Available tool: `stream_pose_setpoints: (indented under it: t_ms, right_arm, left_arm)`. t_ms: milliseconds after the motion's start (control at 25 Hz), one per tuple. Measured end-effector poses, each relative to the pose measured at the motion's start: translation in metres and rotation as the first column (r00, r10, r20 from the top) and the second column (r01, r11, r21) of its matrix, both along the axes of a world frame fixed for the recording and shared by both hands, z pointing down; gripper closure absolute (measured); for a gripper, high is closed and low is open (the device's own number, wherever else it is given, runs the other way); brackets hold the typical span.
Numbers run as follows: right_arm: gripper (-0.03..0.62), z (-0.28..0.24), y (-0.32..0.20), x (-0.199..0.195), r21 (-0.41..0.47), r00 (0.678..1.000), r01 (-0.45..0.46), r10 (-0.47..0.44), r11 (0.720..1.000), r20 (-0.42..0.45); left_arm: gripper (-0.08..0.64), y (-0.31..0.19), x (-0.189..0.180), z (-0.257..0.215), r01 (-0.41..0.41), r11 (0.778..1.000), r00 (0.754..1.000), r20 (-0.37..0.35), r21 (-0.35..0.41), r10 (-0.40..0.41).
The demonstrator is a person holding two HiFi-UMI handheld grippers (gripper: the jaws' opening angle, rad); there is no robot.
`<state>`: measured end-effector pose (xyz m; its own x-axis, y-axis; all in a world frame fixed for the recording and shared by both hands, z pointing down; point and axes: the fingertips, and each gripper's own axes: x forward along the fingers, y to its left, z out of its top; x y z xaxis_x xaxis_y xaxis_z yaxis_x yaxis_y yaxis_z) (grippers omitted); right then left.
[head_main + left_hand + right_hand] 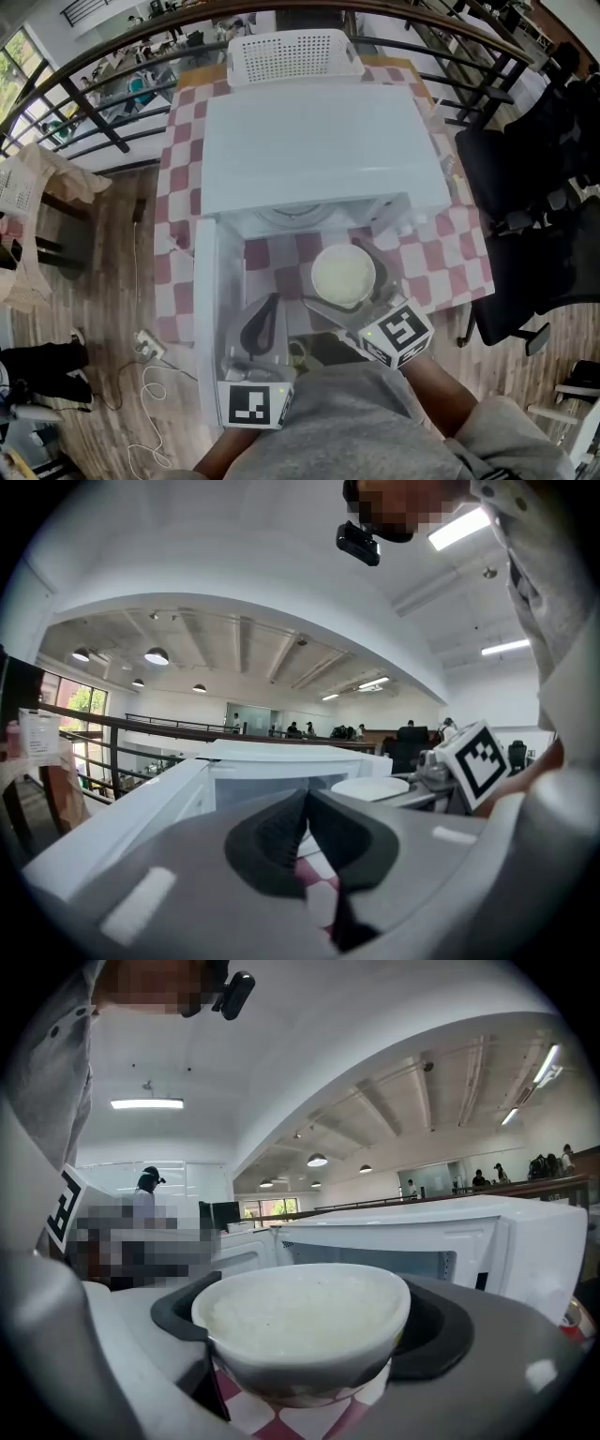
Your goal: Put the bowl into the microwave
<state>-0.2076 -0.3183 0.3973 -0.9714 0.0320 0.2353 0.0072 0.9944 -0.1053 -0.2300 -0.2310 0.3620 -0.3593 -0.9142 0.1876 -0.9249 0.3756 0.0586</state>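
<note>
Door (pixel 208 319): we are seeing the microwave's door standing open, swung out toward us at the left of the cavity.
Left gripper (pixel 272 302): we are seeing it hanging just right of the open door with its jaws pressed together (pixel 306 799) and nothing between them.
Microwave (pixel 309 141): it is sitting white and wide on the checked cloth, its open cavity facing us.
Basket (pixel 293 54): a white perforated basket is lying behind the microwave at the bench's far edge.
Bowl (pixel 343 275): we are finding it, full of something white, in front of the open cavity and not yet inside; we cannot tell whether it is resting on the checked cloth.
Right gripper (pixel 349 281): its jaws are standing wide and clasping the bowl (pixel 302 1335) by its sides, one dark pad (pixel 178 1312) on each side.
Bench (pixel 441 262): its red-and-white checked cloth is showing to the right of the bowl.
Chair (pixel 525 159): a black chair is standing beside the bench's right edge.
</note>
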Motion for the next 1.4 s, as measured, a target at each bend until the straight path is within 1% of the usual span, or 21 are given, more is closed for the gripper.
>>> stream_pose_setpoints:
  t_ms: [160,280,480,680,840,960,1080,1200,1320,1400]
  right_arm:
    - [0.048,0.014,-0.013,-0.017,0.005,1.0,0.027,-0.027,1.0,0.001]
    - [0.048,0.028,-0.021,-0.03,0.018,0.999,0.052,-0.052,0.998,-0.01]
    - [0.048,0.056,-0.034,-0.056,0.036,0.996,0.079,-0.078,0.996,-0.035]
    - [0.048,0.079,-0.044,-0.078,0.046,0.993,0.095,-0.092,0.994,-0.069]
    - [0.048,0.089,-0.052,-0.092,0.046,0.993,0.099,-0.095,0.994,-0.075]
    - [0.048,0.099,-0.056,-0.103,0.053,0.992,0.098,-0.094,0.994,-0.085]
    - [0.048,0.109,-0.065,-0.118,0.068,0.992,0.085,-0.078,0.994,-0.094]
    - [0.048,0.119,-0.075,-0.134,0.069,0.991,0.07,-0.062,0.995,-0.118]
    - [0.048,0.13,-0.081,-0.144,0.042,0.988,0.068,-0.062,0.997,-0.144]
    - [0.048,0.133,-0.086,-0.149,0.054,0.985,0.06,-0.05,0.997,-0.167]
  left_arm:
    - [0.548,-0.005,-0.011,0.007,0.053,0.998,0.999,0.003,-0.022,-0.053]
    - [0.548,-0.006,-0.017,0.006,0.093,0.996,0.996,0.011,-0.019,-0.092]
    - [0.548,-0.009,-0.022,0.005,0.123,0.992,0.992,0.037,-0.024,-0.123]
    - [0.548,-0.009,-0.023,0.006,0.159,0.987,0.987,0.01,-0.034,-0.159]
    - [0.548,-0.009,-0.025,0.008,0.182,0.983,0.983,0.03,-0.037,-0.181]
    - [0.548,-0.008,-0.026,0.012,0.197,0.979,0.98,0.024,-0.05,-0.196]
    - [0.548,-0.01,-0.024,0.015,0.195,0.978,0.981,0.0,-0.07,-0.196]
    - [0.548,-0.012,-0.024,0.016,0.203,0.977,0.979,0.002,-0.073,-0.203]
    - [0.548,-0.011,-0.018,0.02,0.211,0.974,0.977,-0.01,-0.086,-0.213]
    - [0.548,-0.01,-0.017,0.021,0.21,0.973,0.977,-0.008,-0.096,-0.211]
